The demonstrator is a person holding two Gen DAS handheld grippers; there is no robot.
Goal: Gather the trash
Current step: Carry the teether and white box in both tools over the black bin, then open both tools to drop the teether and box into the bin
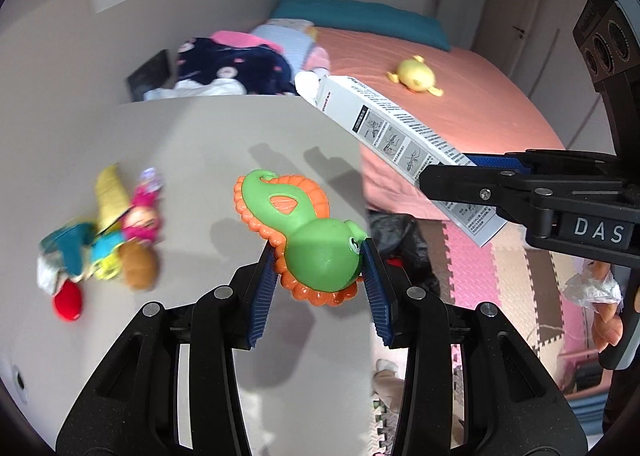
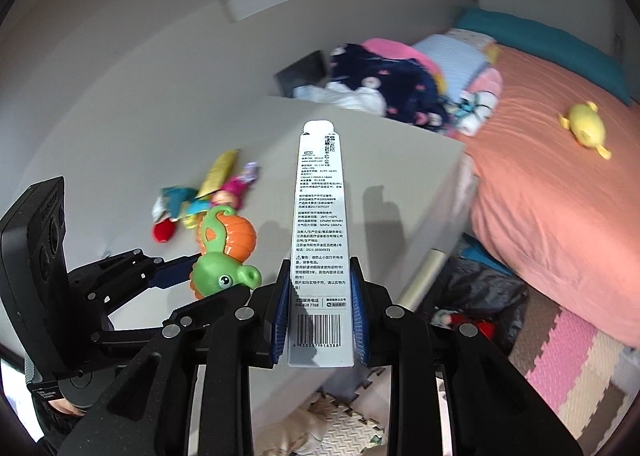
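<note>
Right wrist view: right gripper jaws clamped on long white box, axis pointing forward above desk; left gripper jaws gripping green toy.

A long white printed carton stands lengthwise at centre frame in the right wrist view, barcode end nearest; a green-and-orange seahorse toy sits mid-frame in the left wrist view.
</note>
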